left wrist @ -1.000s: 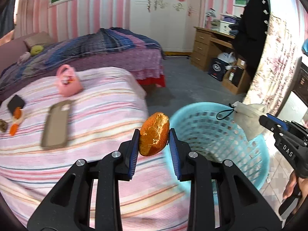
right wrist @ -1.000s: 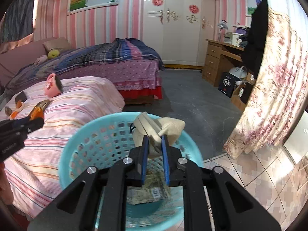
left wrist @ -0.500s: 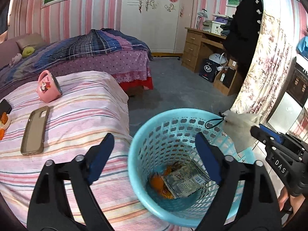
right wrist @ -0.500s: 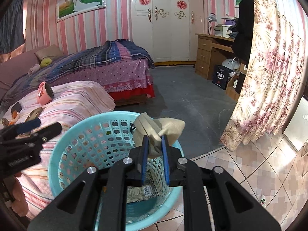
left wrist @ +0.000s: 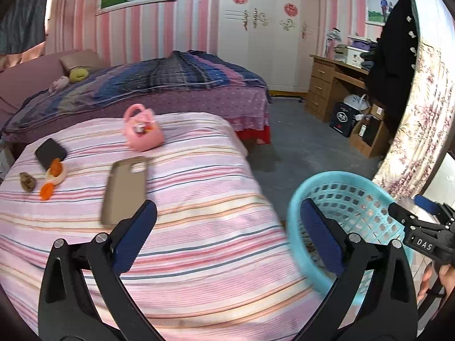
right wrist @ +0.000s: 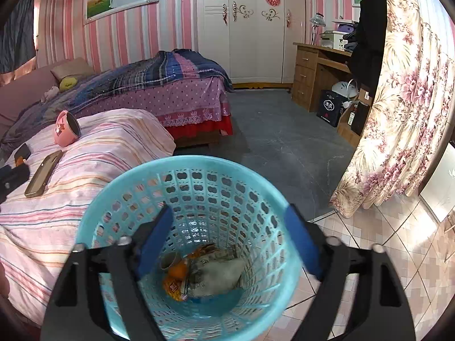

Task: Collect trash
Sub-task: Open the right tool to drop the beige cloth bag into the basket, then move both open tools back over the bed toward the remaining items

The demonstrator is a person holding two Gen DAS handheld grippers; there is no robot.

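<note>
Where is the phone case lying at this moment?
The phone case lies flat on the striped bed, centre-left in the left wrist view, below the pink cup and right of the orange scraps.

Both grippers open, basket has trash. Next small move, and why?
Probably swing the left gripper toward the orange scraps on the striped bed. Both grippers are open with nothing held, the right gripper sits over the blue basket, and those scraps still lie loose.
</note>
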